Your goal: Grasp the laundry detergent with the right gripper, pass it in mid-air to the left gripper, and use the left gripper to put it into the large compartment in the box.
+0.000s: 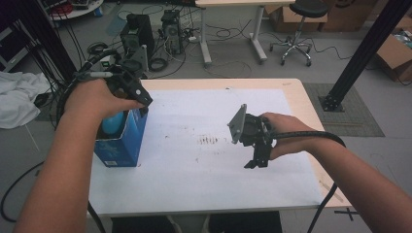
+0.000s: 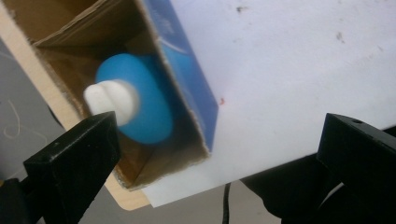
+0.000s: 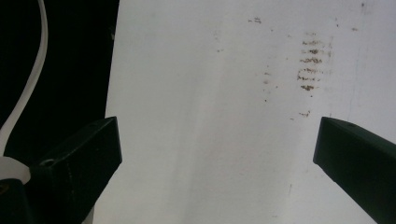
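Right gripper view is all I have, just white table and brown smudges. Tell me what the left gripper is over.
Observer: The left gripper hangs over an open blue box at the table's left edge.
Operator: Report what's in the box.
Observer: A blue bottle with a white cap stands inside it.
Operator: Say whether it's gripped.
Observer: No. In the left gripper view the jaws stand wide open, clear of the cap.
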`<state>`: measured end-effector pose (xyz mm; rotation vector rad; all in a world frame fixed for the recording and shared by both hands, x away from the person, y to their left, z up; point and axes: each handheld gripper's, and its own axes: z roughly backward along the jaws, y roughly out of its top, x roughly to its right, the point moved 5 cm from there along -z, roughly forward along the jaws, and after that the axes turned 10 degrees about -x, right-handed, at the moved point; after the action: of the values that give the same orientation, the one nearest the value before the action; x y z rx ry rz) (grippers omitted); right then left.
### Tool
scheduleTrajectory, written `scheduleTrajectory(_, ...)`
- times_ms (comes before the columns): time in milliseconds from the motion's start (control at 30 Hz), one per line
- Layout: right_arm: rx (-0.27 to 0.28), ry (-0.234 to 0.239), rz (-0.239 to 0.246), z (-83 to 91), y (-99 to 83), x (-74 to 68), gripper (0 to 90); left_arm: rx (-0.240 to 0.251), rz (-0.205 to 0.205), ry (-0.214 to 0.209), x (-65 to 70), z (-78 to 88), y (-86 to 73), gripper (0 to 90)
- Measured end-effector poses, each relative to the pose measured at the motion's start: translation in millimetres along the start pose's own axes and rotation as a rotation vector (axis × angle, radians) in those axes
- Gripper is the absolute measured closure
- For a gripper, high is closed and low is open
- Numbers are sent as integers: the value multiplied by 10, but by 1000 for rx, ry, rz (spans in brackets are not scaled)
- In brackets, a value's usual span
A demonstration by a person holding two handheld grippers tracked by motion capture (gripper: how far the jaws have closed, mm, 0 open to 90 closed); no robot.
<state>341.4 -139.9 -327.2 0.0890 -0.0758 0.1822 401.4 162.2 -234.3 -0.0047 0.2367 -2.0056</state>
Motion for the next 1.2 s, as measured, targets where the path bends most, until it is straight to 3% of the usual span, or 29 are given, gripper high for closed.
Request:
scheduleTrajectory(67,-1,0,1,-3,1,-1,7,5,-38,-1,53,8,-4,1)
scheduleTrajectory(333,0,1,-1,15,-1,8,6,55,-306,5,410,37,-31,1)
scheduleTrajectory(433,-3,3,0,24,0,9,6,53,-399,-7,539,32,-55,1)
scheduleTrajectory(500,-6,1,1,28,-2,12,5,32,-434,-19,591,7,-75,1)
scheduleTrajectory(700,-16,6,-7,30,-13,15,6,29,-587,-4,765,-46,-116,1)
scheduleTrajectory(767,-21,6,-10,36,-18,24,6,59,-654,10,825,-48,-127,1)
scheduleTrajectory(833,-24,5,-12,46,-17,28,6,60,-701,-3,883,-49,-141,1)
scheduleTrajectory(967,-33,6,-16,63,-3,14,6,67,-816,31,1021,-62,-181,1)
scheduleTrajectory(1200,-36,3,-18,106,0,-36,6,23,-927,57,1205,-100,-226,1)
